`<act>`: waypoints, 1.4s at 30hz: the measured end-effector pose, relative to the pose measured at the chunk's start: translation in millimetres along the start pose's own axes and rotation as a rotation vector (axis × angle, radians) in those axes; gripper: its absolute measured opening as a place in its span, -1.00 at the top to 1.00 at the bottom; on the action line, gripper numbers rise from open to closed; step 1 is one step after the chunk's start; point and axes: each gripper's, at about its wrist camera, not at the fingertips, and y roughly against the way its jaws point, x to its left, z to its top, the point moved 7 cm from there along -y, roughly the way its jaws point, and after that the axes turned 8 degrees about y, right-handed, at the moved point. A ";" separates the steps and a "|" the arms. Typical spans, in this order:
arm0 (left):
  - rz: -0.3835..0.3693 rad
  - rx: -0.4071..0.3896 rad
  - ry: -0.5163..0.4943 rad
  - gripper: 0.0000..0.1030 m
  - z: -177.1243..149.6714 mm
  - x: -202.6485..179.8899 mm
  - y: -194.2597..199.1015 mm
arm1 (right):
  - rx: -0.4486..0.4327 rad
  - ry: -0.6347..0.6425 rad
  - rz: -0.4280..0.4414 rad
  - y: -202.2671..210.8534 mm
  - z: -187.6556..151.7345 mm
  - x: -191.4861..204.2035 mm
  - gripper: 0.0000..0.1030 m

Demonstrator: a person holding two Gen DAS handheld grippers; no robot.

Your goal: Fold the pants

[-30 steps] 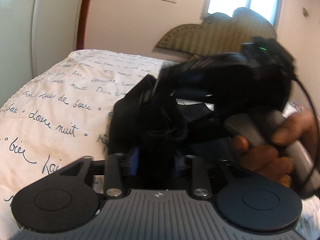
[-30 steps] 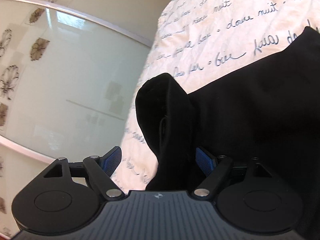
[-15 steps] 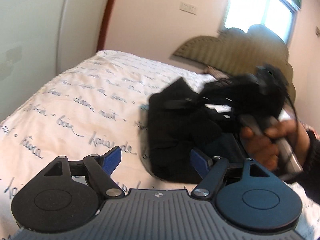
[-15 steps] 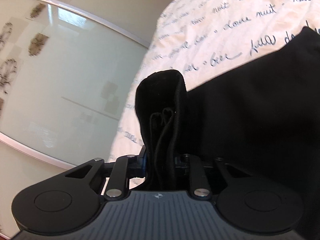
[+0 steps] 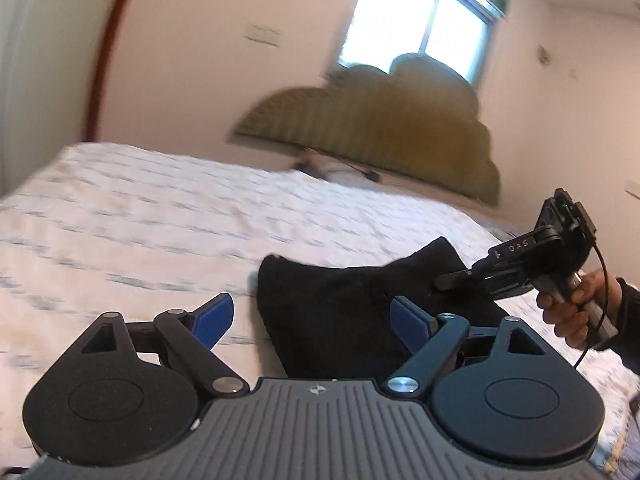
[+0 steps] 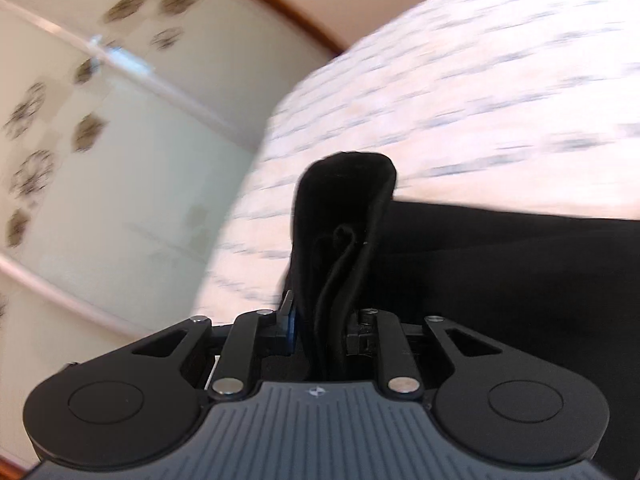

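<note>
Fold looks mid-way, judging by the layout: the black pants [image 5: 344, 312] lie bunched in a compact, at least doubled-over pile on the bed's script-print duvet [image 5: 160, 232], sitting at about 5 o'clock of the bed as the left wrist view frames it, headboard [image 5: 380, 128] at 12. Edges aren't squared and one end is lifted off the pile, so at least one more fold plus a flatten seems left; can't tell which end of the pants is which. Left gripper [image 5: 308, 320]: jaws wide and opening further, blue pads [image 5: 212, 320] clear of fabric; the pile lies beyond and partly between the fingers, nothing gripped. Right gripper [image 6: 320, 320]: jaws nearly closed, clamped on a thick fold of the pants [image 6: 344, 216] that stands up as a loop at 12 o'clock from the fingers, rest of the cloth trailing off toward 3 o'clock. In the left view that right gripper [image 5: 452, 280] sits at 3 o'clock, held by the person's hand [image 5: 576, 304], tips at the pile's right edge. Heavy motion blur in both views.
</note>
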 end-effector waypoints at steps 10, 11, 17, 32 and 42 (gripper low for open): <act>-0.101 0.166 -0.006 -0.69 -39.2 -42.2 -97.5 | -0.009 -0.059 -0.115 13.2 -20.3 -71.7 0.63; -0.100 0.201 0.003 -0.69 -47.2 -40.8 -104.4 | -0.017 -0.067 -0.113 13.7 -22.5 -75.4 0.59; -0.111 0.203 0.017 -0.73 -65.7 -31.1 -109.7 | -0.108 -0.185 -0.098 35.6 -32.9 -97.6 0.47; -0.096 0.211 -0.063 -0.90 -76.4 -45.6 -115.7 | -0.153 -0.230 -0.015 8.5 -58.4 -78.7 0.66; -0.077 0.165 0.014 -0.87 -50.1 -53.3 -96.7 | -0.263 -0.089 -0.118 43.1 -50.8 -30.2 0.72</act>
